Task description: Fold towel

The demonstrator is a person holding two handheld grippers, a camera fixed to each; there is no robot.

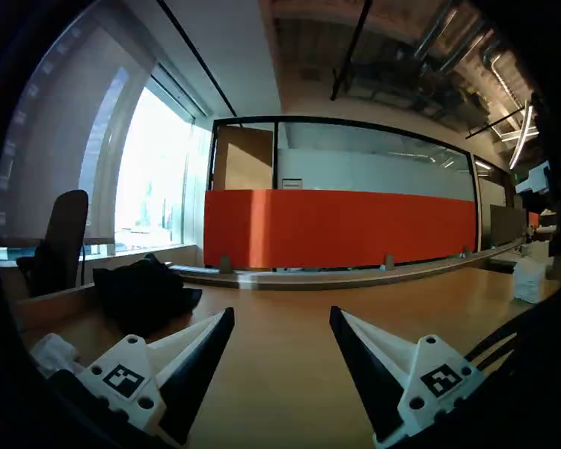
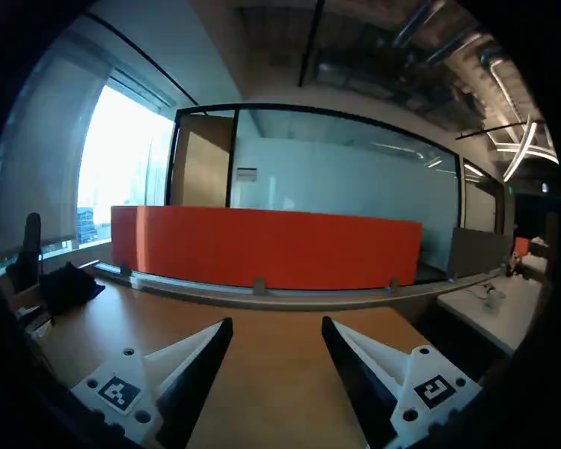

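Observation:
My left gripper [image 1: 282, 316] hangs open above a bare wooden desk [image 1: 280, 359], with nothing between its fingers. A crumpled black cloth [image 1: 144, 290] lies on the desk to the left of it, a short way ahead. In the right gripper view, my right gripper [image 2: 277, 323] is open too and holds nothing, over the same desk [image 2: 273, 374]. The black cloth [image 2: 65, 289] sits far off at the left edge in that view.
An orange divider panel [image 1: 340, 227] runs along the desk's far edge. A dark office chair [image 1: 60, 239] stands at the left by the window. White folded items [image 1: 531, 278] lie at the right end of the desk. A white side table [image 2: 497, 307] stands at the right.

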